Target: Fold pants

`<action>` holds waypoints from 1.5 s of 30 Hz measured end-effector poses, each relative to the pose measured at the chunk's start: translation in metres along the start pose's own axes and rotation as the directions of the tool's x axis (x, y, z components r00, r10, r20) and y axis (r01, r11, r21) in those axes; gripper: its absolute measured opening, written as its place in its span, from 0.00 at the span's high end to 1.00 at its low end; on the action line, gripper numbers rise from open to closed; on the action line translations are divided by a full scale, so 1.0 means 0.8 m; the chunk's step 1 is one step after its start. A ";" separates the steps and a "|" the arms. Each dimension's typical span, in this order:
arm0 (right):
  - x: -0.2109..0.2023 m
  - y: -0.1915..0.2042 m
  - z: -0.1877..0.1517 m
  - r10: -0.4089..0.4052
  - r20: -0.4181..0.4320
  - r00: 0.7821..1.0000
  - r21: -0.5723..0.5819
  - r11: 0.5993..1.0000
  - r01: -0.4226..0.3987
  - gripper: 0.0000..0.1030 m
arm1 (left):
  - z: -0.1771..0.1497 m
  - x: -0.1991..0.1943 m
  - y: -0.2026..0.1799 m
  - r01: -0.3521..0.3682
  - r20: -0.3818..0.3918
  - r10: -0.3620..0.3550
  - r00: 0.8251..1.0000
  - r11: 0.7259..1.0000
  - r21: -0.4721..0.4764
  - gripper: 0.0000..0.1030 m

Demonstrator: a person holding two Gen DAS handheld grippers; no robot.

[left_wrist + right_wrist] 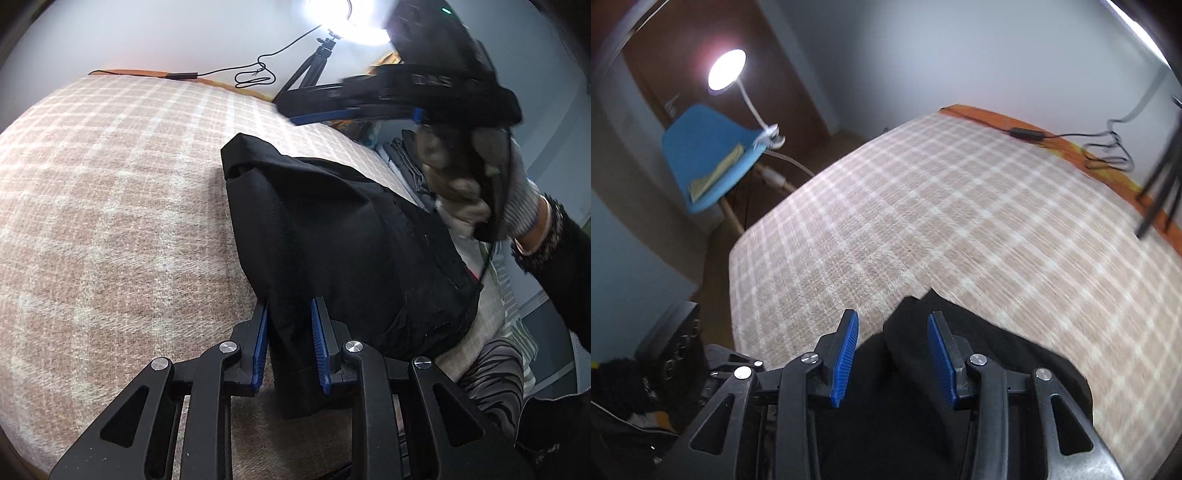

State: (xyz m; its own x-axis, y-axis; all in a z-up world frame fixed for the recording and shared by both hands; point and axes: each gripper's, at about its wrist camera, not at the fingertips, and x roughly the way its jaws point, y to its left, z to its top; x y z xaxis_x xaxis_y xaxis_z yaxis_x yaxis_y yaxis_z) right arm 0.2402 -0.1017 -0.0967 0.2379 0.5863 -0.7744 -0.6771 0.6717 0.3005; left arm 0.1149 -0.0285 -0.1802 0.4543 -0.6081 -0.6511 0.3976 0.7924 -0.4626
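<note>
- A wide bed (110, 206) covered in a pink-and-cream checked woollen blanket (960, 229) fills most of both views; an orange strip runs along its far edge.
- The black cotton pants (332, 240) lie bunched on the blanket near the bed's near edge, one fold rising towards the far side and a narrow hanging part dropping down towards the left wrist camera.
- A blue plastic chair (713, 155) stands on the floor beyond the bed's corner, with a lit white clip-on gooseneck lamp (726, 70) fastened to it.
- A black tripod (314, 70) stands at the bed's far edge under a bright light, with a black cable and its adapter (181, 75) lying along the orange strip.
- The left tongs (290, 343), black with blue ribbed pads, straddle the narrow hanging part of the pants; the pads sit just beside the cloth, apart from each other, and I cannot tell whether they press on it.
- The right tongs (892, 350) hang released above the pants, pads well apart with black cloth showing between and below them; in the left view they appear raised and blurred, held by a hand in a white knitted glove (517, 199).
</note>
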 end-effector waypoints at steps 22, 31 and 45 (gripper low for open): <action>0.077 -0.003 0.019 -0.104 -0.176 0.979 -0.148 0.986 0.078 0.99 | -0.002 -0.004 -0.009 -0.005 0.015 0.004 1.000 0.998 0.062 0.84; 0.071 -0.010 0.027 -0.150 -0.118 0.982 -0.153 0.979 0.132 1.00 | -0.008 -0.007 -0.008 -0.009 0.025 0.008 1.000 0.998 0.055 0.87; -0.018 -0.088 -0.014 -0.189 0.010 0.982 0.198 0.963 0.183 0.66 | -0.009 -0.014 -0.008 -0.093 0.007 0.093 0.996 0.994 0.062 0.80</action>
State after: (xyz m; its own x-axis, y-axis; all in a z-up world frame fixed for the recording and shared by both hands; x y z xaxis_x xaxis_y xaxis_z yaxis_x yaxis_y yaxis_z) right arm 0.2769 -0.1622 -0.1132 0.3685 0.4534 -0.8116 -0.4706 0.8439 0.2577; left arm 0.1014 -0.0267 -0.1744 0.4951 -0.5320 -0.6869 0.4023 0.8411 -0.3615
